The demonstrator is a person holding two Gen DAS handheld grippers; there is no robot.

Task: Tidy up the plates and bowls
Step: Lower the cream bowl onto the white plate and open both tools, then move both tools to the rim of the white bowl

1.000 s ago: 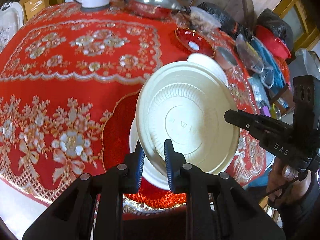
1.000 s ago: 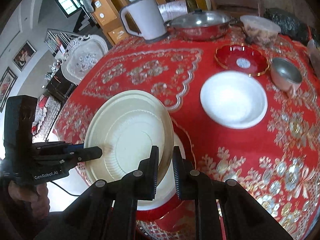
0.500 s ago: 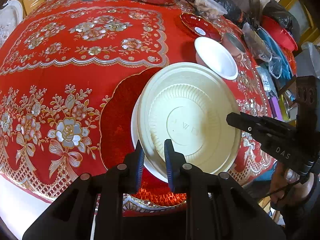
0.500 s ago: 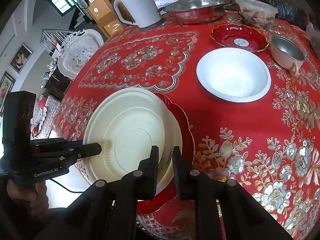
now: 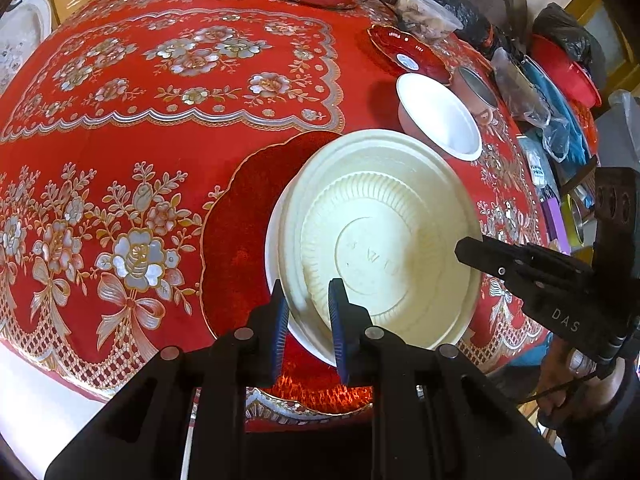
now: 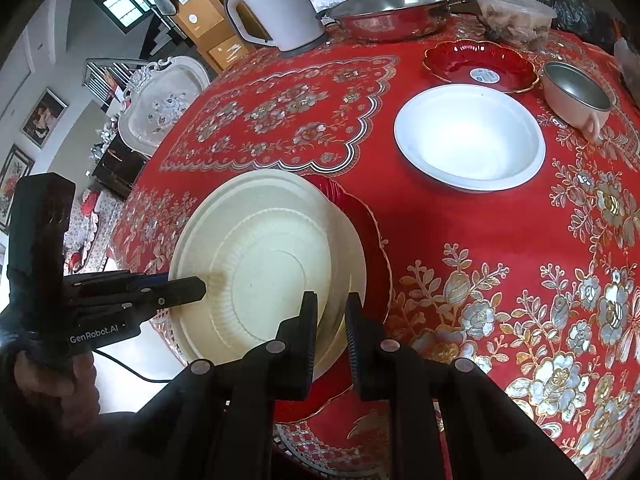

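Right claw [image 6: 331,322] and left claw [image 6: 200,287] grip cream plate [image 6: 256,264] rim over red plate [image 6: 376,256]

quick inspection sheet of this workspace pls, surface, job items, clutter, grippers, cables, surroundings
surface: red floral tablecloth.
job's things: cream plate over a white plate on a red scalloped plate; white bowl, red dish, metal cup apart.
clutter: kettle, lidded pan, plastic tub, bags.
grippers: left gripper and right gripper each close around the cream plate's rim.
cables: black cable under the left gripper.
surroundings: ornate chair, wooden cabinets.
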